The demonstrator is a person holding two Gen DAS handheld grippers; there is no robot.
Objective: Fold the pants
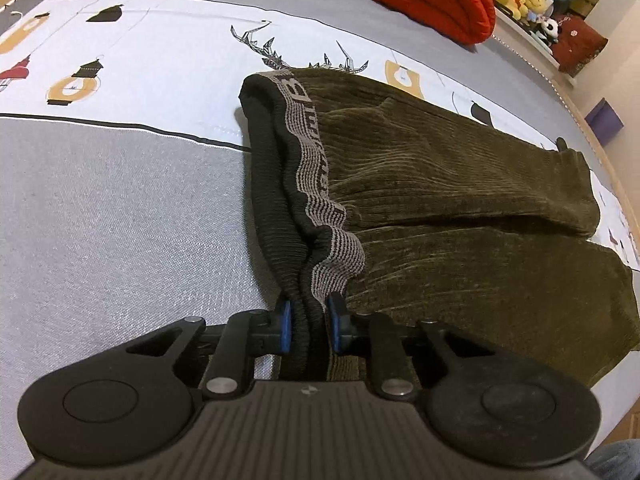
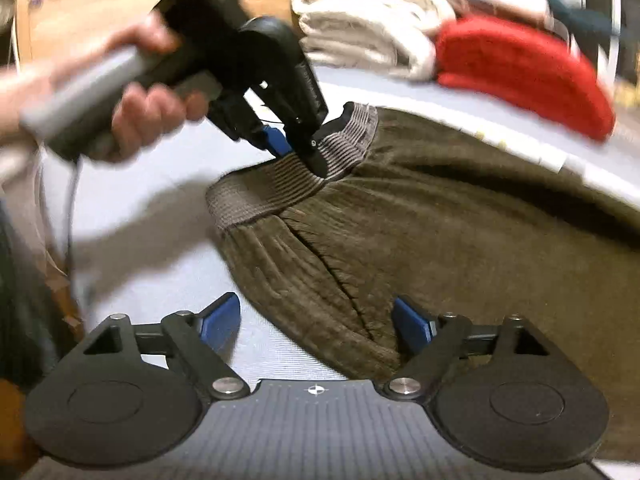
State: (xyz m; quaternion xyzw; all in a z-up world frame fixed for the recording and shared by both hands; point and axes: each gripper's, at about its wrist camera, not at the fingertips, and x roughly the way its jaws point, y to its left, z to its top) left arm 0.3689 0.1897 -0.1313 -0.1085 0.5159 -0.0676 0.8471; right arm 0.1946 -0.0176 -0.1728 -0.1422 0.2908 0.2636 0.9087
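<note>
Left wrist view: the left gripper point(image 1: 307, 322) pinches the striped waistband point(image 1: 316, 176) of the olive pants point(image 1: 460, 200), whose legs run toward the bed's point(image 1: 120, 208) right edge.

Right wrist view: the right gripper point(image 2: 316, 322) stands wide, straddling the pants' near edge.

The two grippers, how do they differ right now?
The left gripper is shut on the pants' waistband; the right gripper is open, straddling the pants lower down without pinching. Both have blue pads and point down at the same olive pants.
</note>
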